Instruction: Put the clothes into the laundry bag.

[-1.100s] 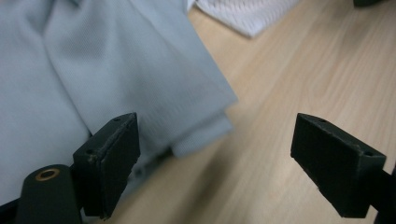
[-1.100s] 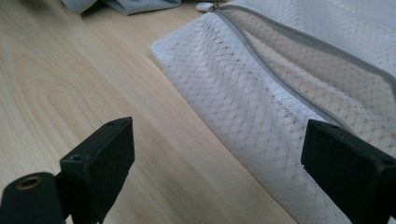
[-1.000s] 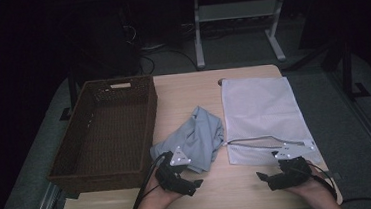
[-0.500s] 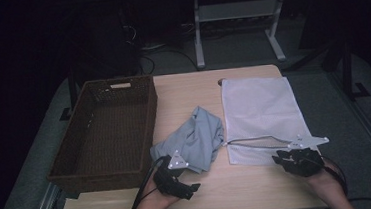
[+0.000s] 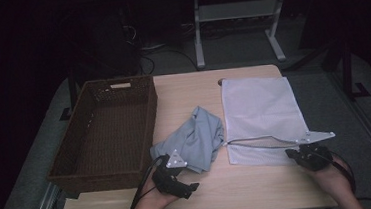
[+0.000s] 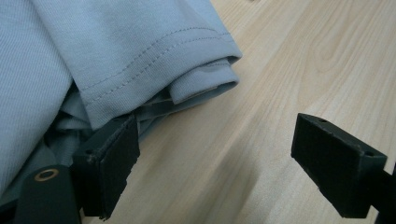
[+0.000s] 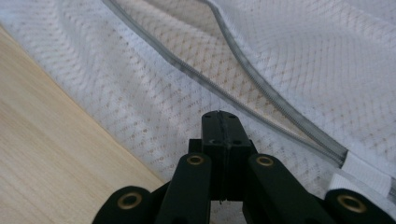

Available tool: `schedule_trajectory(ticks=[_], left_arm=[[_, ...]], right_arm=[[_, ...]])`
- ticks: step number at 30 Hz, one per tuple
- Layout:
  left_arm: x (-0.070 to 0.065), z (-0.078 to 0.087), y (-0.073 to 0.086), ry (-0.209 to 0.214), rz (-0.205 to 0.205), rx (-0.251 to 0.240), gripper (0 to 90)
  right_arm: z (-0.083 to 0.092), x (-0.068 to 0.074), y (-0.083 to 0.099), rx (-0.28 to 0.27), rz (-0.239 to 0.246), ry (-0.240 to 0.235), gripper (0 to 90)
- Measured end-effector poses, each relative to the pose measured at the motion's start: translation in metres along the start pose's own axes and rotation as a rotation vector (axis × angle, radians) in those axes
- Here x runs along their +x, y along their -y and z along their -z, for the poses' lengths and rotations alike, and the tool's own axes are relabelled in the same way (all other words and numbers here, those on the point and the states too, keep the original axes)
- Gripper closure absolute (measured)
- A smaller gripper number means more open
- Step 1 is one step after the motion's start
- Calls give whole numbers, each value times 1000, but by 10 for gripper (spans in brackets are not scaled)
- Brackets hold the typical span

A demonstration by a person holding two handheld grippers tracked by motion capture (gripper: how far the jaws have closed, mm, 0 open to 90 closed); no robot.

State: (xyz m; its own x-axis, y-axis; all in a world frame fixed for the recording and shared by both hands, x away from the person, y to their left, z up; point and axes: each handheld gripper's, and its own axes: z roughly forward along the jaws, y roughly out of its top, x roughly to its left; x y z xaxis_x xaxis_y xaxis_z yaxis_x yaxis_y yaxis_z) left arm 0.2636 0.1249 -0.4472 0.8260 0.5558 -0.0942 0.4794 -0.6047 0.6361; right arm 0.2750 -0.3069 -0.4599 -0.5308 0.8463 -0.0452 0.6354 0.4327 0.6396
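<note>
While the left gripper (image 5: pixel 192 187) waits near the desk's (image 5: pixel 261 194) front edge, the high view shows the right gripper (image 5: pixel 291 152) now sitting at the near right corner of the white mesh laundry bag (image 5: pixel 259 106), farther out toward the desk's right side than a second ago. The bag lies flat, its zipped mouth gaping along the near edge, and the crumpled light blue T-shirt (image 5: pixel 196 138) rests just beside it, between the bag and the brown wicker basket (image 5: pixel 108 130).

From the left gripper view, that gripper (image 6: pixel 224 172) is released, jaws standing wide over bare wood, one jaw touching the T-shirt's (image 6: pixel 93 51) folded hem.

Through the right gripper view, the right gripper (image 7: pixel 220 122) has just been closing and is now clenched, its jaws pressed tight together on the mesh laundry bag (image 7: pixel 154 93) below the grey zipper (image 7: pixel 261 84). Whether any mesh is actually caught between them cannot be told. If it is, the mouth could probably be lifted open for the shirt.
</note>
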Motion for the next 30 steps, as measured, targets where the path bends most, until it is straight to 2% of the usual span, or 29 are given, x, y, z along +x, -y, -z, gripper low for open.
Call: schedule_trajectory(ticks=[5,9,19,25,30], left_arm=[[0,0,0,3,0,3,147],[0,0,0,5,-2,2,147],[1,0,0,8,2,0,148],[1,0,0,11,3,1,148],[1,0,0,14,7,0,148]], right_arm=[[-4,2,1,24,7,-5,899],[-3,7,0,36,45,0,899],[-1,38,-4,60,165,-82,899],[-1,51,-6,61,206,-129,898],[-2,69,-9,58,248,-175,898]])
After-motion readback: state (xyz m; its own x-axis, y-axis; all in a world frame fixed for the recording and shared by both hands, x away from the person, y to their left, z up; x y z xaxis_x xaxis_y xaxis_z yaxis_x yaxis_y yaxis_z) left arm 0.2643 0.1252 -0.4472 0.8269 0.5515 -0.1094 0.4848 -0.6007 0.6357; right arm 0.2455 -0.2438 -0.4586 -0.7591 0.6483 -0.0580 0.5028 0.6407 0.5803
